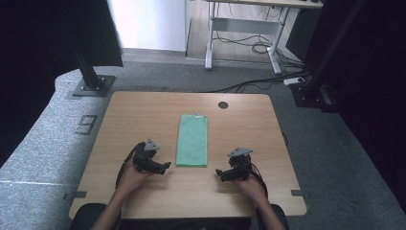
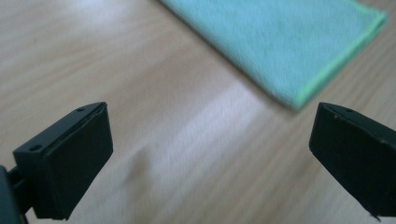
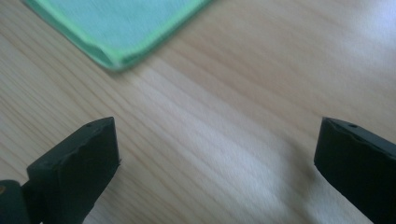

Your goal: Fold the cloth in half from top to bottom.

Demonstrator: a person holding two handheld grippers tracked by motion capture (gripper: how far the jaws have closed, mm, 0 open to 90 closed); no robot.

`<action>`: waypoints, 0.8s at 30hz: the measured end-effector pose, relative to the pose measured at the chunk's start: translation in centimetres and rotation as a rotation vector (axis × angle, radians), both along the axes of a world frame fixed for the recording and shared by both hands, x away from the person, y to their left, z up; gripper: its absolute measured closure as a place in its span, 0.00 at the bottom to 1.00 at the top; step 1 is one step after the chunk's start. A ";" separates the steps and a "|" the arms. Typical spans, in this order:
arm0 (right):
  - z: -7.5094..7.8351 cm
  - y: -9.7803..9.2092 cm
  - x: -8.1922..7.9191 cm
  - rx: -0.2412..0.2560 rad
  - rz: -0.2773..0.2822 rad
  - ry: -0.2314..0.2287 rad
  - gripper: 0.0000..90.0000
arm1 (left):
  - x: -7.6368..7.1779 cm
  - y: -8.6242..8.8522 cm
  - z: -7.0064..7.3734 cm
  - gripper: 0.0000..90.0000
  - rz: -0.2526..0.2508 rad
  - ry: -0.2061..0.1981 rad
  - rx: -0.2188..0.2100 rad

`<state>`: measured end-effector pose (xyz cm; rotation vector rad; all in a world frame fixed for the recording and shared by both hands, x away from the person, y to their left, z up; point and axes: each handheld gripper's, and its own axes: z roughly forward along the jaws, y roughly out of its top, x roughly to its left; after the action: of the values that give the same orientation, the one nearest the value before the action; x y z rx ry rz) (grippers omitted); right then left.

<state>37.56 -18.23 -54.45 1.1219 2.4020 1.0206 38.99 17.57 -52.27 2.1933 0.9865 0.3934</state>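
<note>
A folded green cloth (image 1: pixel 192 140) lies flat at the middle of the wooden table (image 1: pixel 143 110), its long side running away from me. My left gripper (image 1: pixel 165 167) rests low just left of the cloth's near corner, jaws wide apart and empty. The cloth (image 2: pixel 285 42) fills the upper right of the left gripper view, beyond the jaws. My right gripper (image 1: pixel 219 173) sits to the right of the cloth's near edge, also open with bare wood between its jaws. In the right gripper view a cloth (image 3: pixel 112 23) corner shows at upper left.
A dark round cable hole (image 1: pixel 223 105) sits near the table's far edge. Black frame posts (image 1: pixel 88 72) stand on the grey carpet beyond the far corners. A white desk frame (image 1: pixel 244 33) and cables lie further back.
</note>
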 end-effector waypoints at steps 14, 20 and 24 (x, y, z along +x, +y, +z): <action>1.6 4.1 2.5 0.000 0.028 -0.027 0.03 | 3.7 -3.1 -0.7 0.00 -0.009 -0.004 0.013; 1.2 5.0 3.3 -0.025 0.017 -0.029 0.04 | 3.3 -3.8 -2.1 0.00 -0.027 0.005 0.094; 0.5 5.1 3.6 -0.056 0.005 -0.026 0.05 | 2.3 -4.0 -2.1 0.01 -0.018 0.000 0.083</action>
<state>41.13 -13.13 -53.94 1.0784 2.3989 0.9572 41.29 13.54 -54.38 2.2747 0.9653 0.4328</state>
